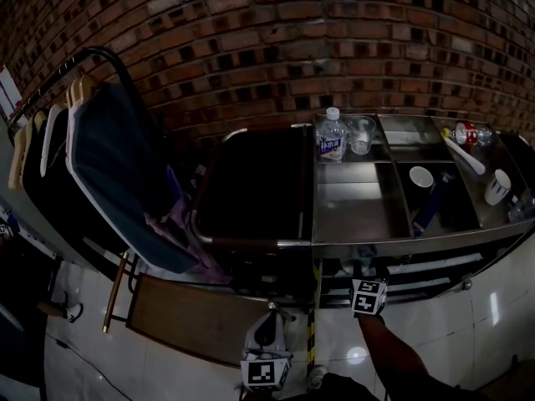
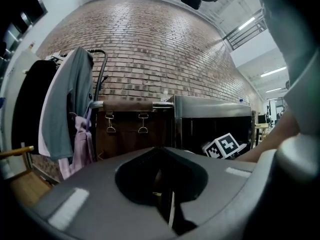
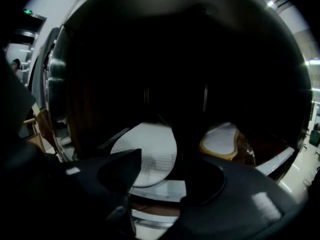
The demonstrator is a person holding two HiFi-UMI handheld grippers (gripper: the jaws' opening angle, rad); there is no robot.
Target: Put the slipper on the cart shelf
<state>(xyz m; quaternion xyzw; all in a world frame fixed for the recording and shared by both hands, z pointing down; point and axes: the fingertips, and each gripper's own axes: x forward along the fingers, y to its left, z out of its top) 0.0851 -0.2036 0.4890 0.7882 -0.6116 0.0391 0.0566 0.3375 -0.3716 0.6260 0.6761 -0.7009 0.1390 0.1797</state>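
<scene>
I see my right gripper [image 3: 159, 171] with fingers released at the white slipper [image 3: 150, 151], lying on the cart shelf [image 3: 156, 191] in frame centre; left gripper [image 2: 161, 148] fingers are clenched.

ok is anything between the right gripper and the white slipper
Nothing visible is in the way. The white slipper lies on the cart shelf just ahead of the right gripper, whose jaws stand apart. A second slipper lies to its right, not between them.
</scene>
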